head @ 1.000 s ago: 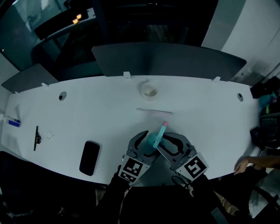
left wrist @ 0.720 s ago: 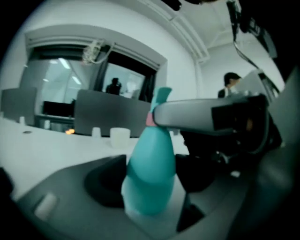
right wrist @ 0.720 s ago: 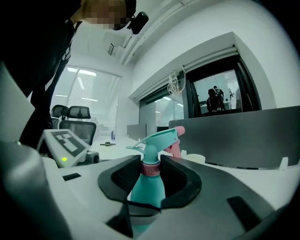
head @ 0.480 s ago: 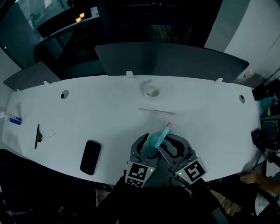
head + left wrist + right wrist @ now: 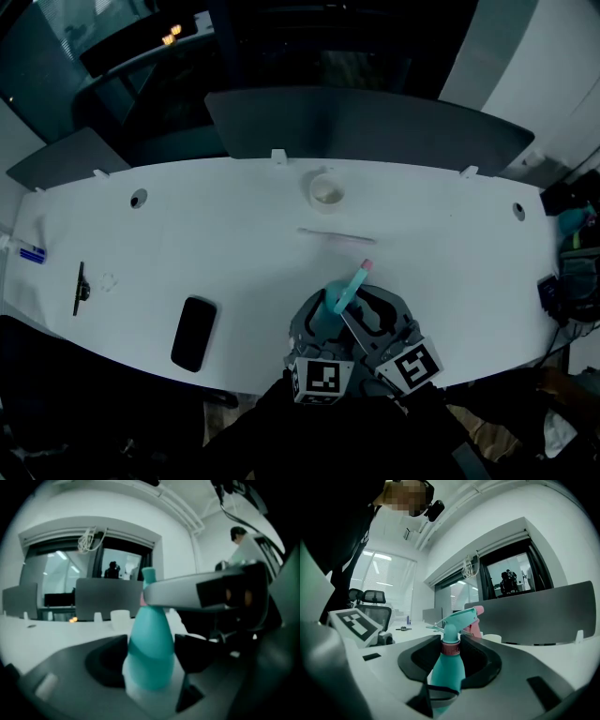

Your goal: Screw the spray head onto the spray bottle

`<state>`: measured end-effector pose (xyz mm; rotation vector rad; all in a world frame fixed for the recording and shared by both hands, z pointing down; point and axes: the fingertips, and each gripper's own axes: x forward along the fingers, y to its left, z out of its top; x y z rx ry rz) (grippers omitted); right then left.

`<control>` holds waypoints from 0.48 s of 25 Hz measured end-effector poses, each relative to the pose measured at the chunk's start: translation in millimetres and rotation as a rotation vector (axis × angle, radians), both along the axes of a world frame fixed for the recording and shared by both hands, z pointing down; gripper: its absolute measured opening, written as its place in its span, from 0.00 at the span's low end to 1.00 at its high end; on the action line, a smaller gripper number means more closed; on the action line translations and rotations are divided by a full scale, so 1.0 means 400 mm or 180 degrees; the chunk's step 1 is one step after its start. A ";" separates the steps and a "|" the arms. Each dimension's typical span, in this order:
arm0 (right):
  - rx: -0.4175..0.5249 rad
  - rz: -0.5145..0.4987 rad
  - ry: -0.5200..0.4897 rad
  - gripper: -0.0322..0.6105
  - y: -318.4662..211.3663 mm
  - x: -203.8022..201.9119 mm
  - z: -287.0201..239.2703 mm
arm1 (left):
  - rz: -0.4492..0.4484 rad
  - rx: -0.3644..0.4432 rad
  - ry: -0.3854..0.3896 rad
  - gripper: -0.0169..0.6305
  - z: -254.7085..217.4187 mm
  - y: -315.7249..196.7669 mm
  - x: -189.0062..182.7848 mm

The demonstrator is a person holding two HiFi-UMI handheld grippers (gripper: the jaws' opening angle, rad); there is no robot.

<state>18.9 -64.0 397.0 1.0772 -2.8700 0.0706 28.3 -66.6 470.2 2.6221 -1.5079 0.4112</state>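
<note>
A teal spray bottle (image 5: 325, 315) stands tilted between both grippers near the white table's (image 5: 234, 253) front edge. Its teal spray head (image 5: 351, 285) with a pink nozzle sits on a pink collar (image 5: 450, 648). In the left gripper view the bottle's body (image 5: 151, 653) fills the gap, and both pads lie against its sides. My left gripper (image 5: 317, 317) has just been closing on it. My right gripper (image 5: 362, 306) is shut on the bottle's neck at the collar, and one of its jaws crosses the top of the left gripper view. The spray head (image 5: 459, 617) rises above the right jaws.
A black phone (image 5: 192, 335) lies left of the grippers. A small white cup (image 5: 323, 192) and a thin rod (image 5: 334, 235) lie farther back at the centre. A black pen-like tool (image 5: 81, 289) and a blue item (image 5: 31, 255) are at the far left. A grey divider (image 5: 366, 122) backs the table.
The left gripper's marker cube has swung right, to under the bottle beside the right one. The bottle and the right gripper have stayed in place. A hand at the right edge is gone.
</note>
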 end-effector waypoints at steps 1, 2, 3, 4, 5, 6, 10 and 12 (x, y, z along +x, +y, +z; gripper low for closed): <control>-0.0008 -0.0023 0.0008 0.26 0.002 -0.001 0.000 | 0.0216 -0.0045 0.0058 0.52 -0.001 0.000 -0.006; -0.0018 -0.0069 0.0026 0.26 0.004 -0.005 0.001 | 0.0455 -0.0127 0.0152 0.59 -0.002 -0.002 -0.012; -0.0032 -0.0121 0.0038 0.26 0.005 -0.008 0.002 | 0.0706 -0.0240 0.0261 0.62 0.000 -0.004 -0.015; -0.0043 -0.0166 0.0035 0.26 0.005 -0.009 0.002 | 0.0955 -0.0351 0.0359 0.62 0.003 -0.007 -0.012; -0.0049 -0.0193 0.0018 0.26 0.003 -0.008 0.001 | 0.1176 -0.0424 0.0423 0.60 0.004 -0.007 -0.004; -0.0046 -0.0198 0.0002 0.26 0.002 -0.004 0.001 | 0.1332 -0.0450 0.0445 0.53 0.004 -0.006 0.006; 0.0088 -0.0097 0.0072 0.26 0.006 0.002 0.001 | 0.0894 -0.0334 0.0444 0.52 -0.002 -0.003 0.009; 0.0127 -0.0040 0.0078 0.26 0.009 -0.003 0.003 | 0.0252 -0.0261 0.0467 0.52 -0.001 -0.004 0.001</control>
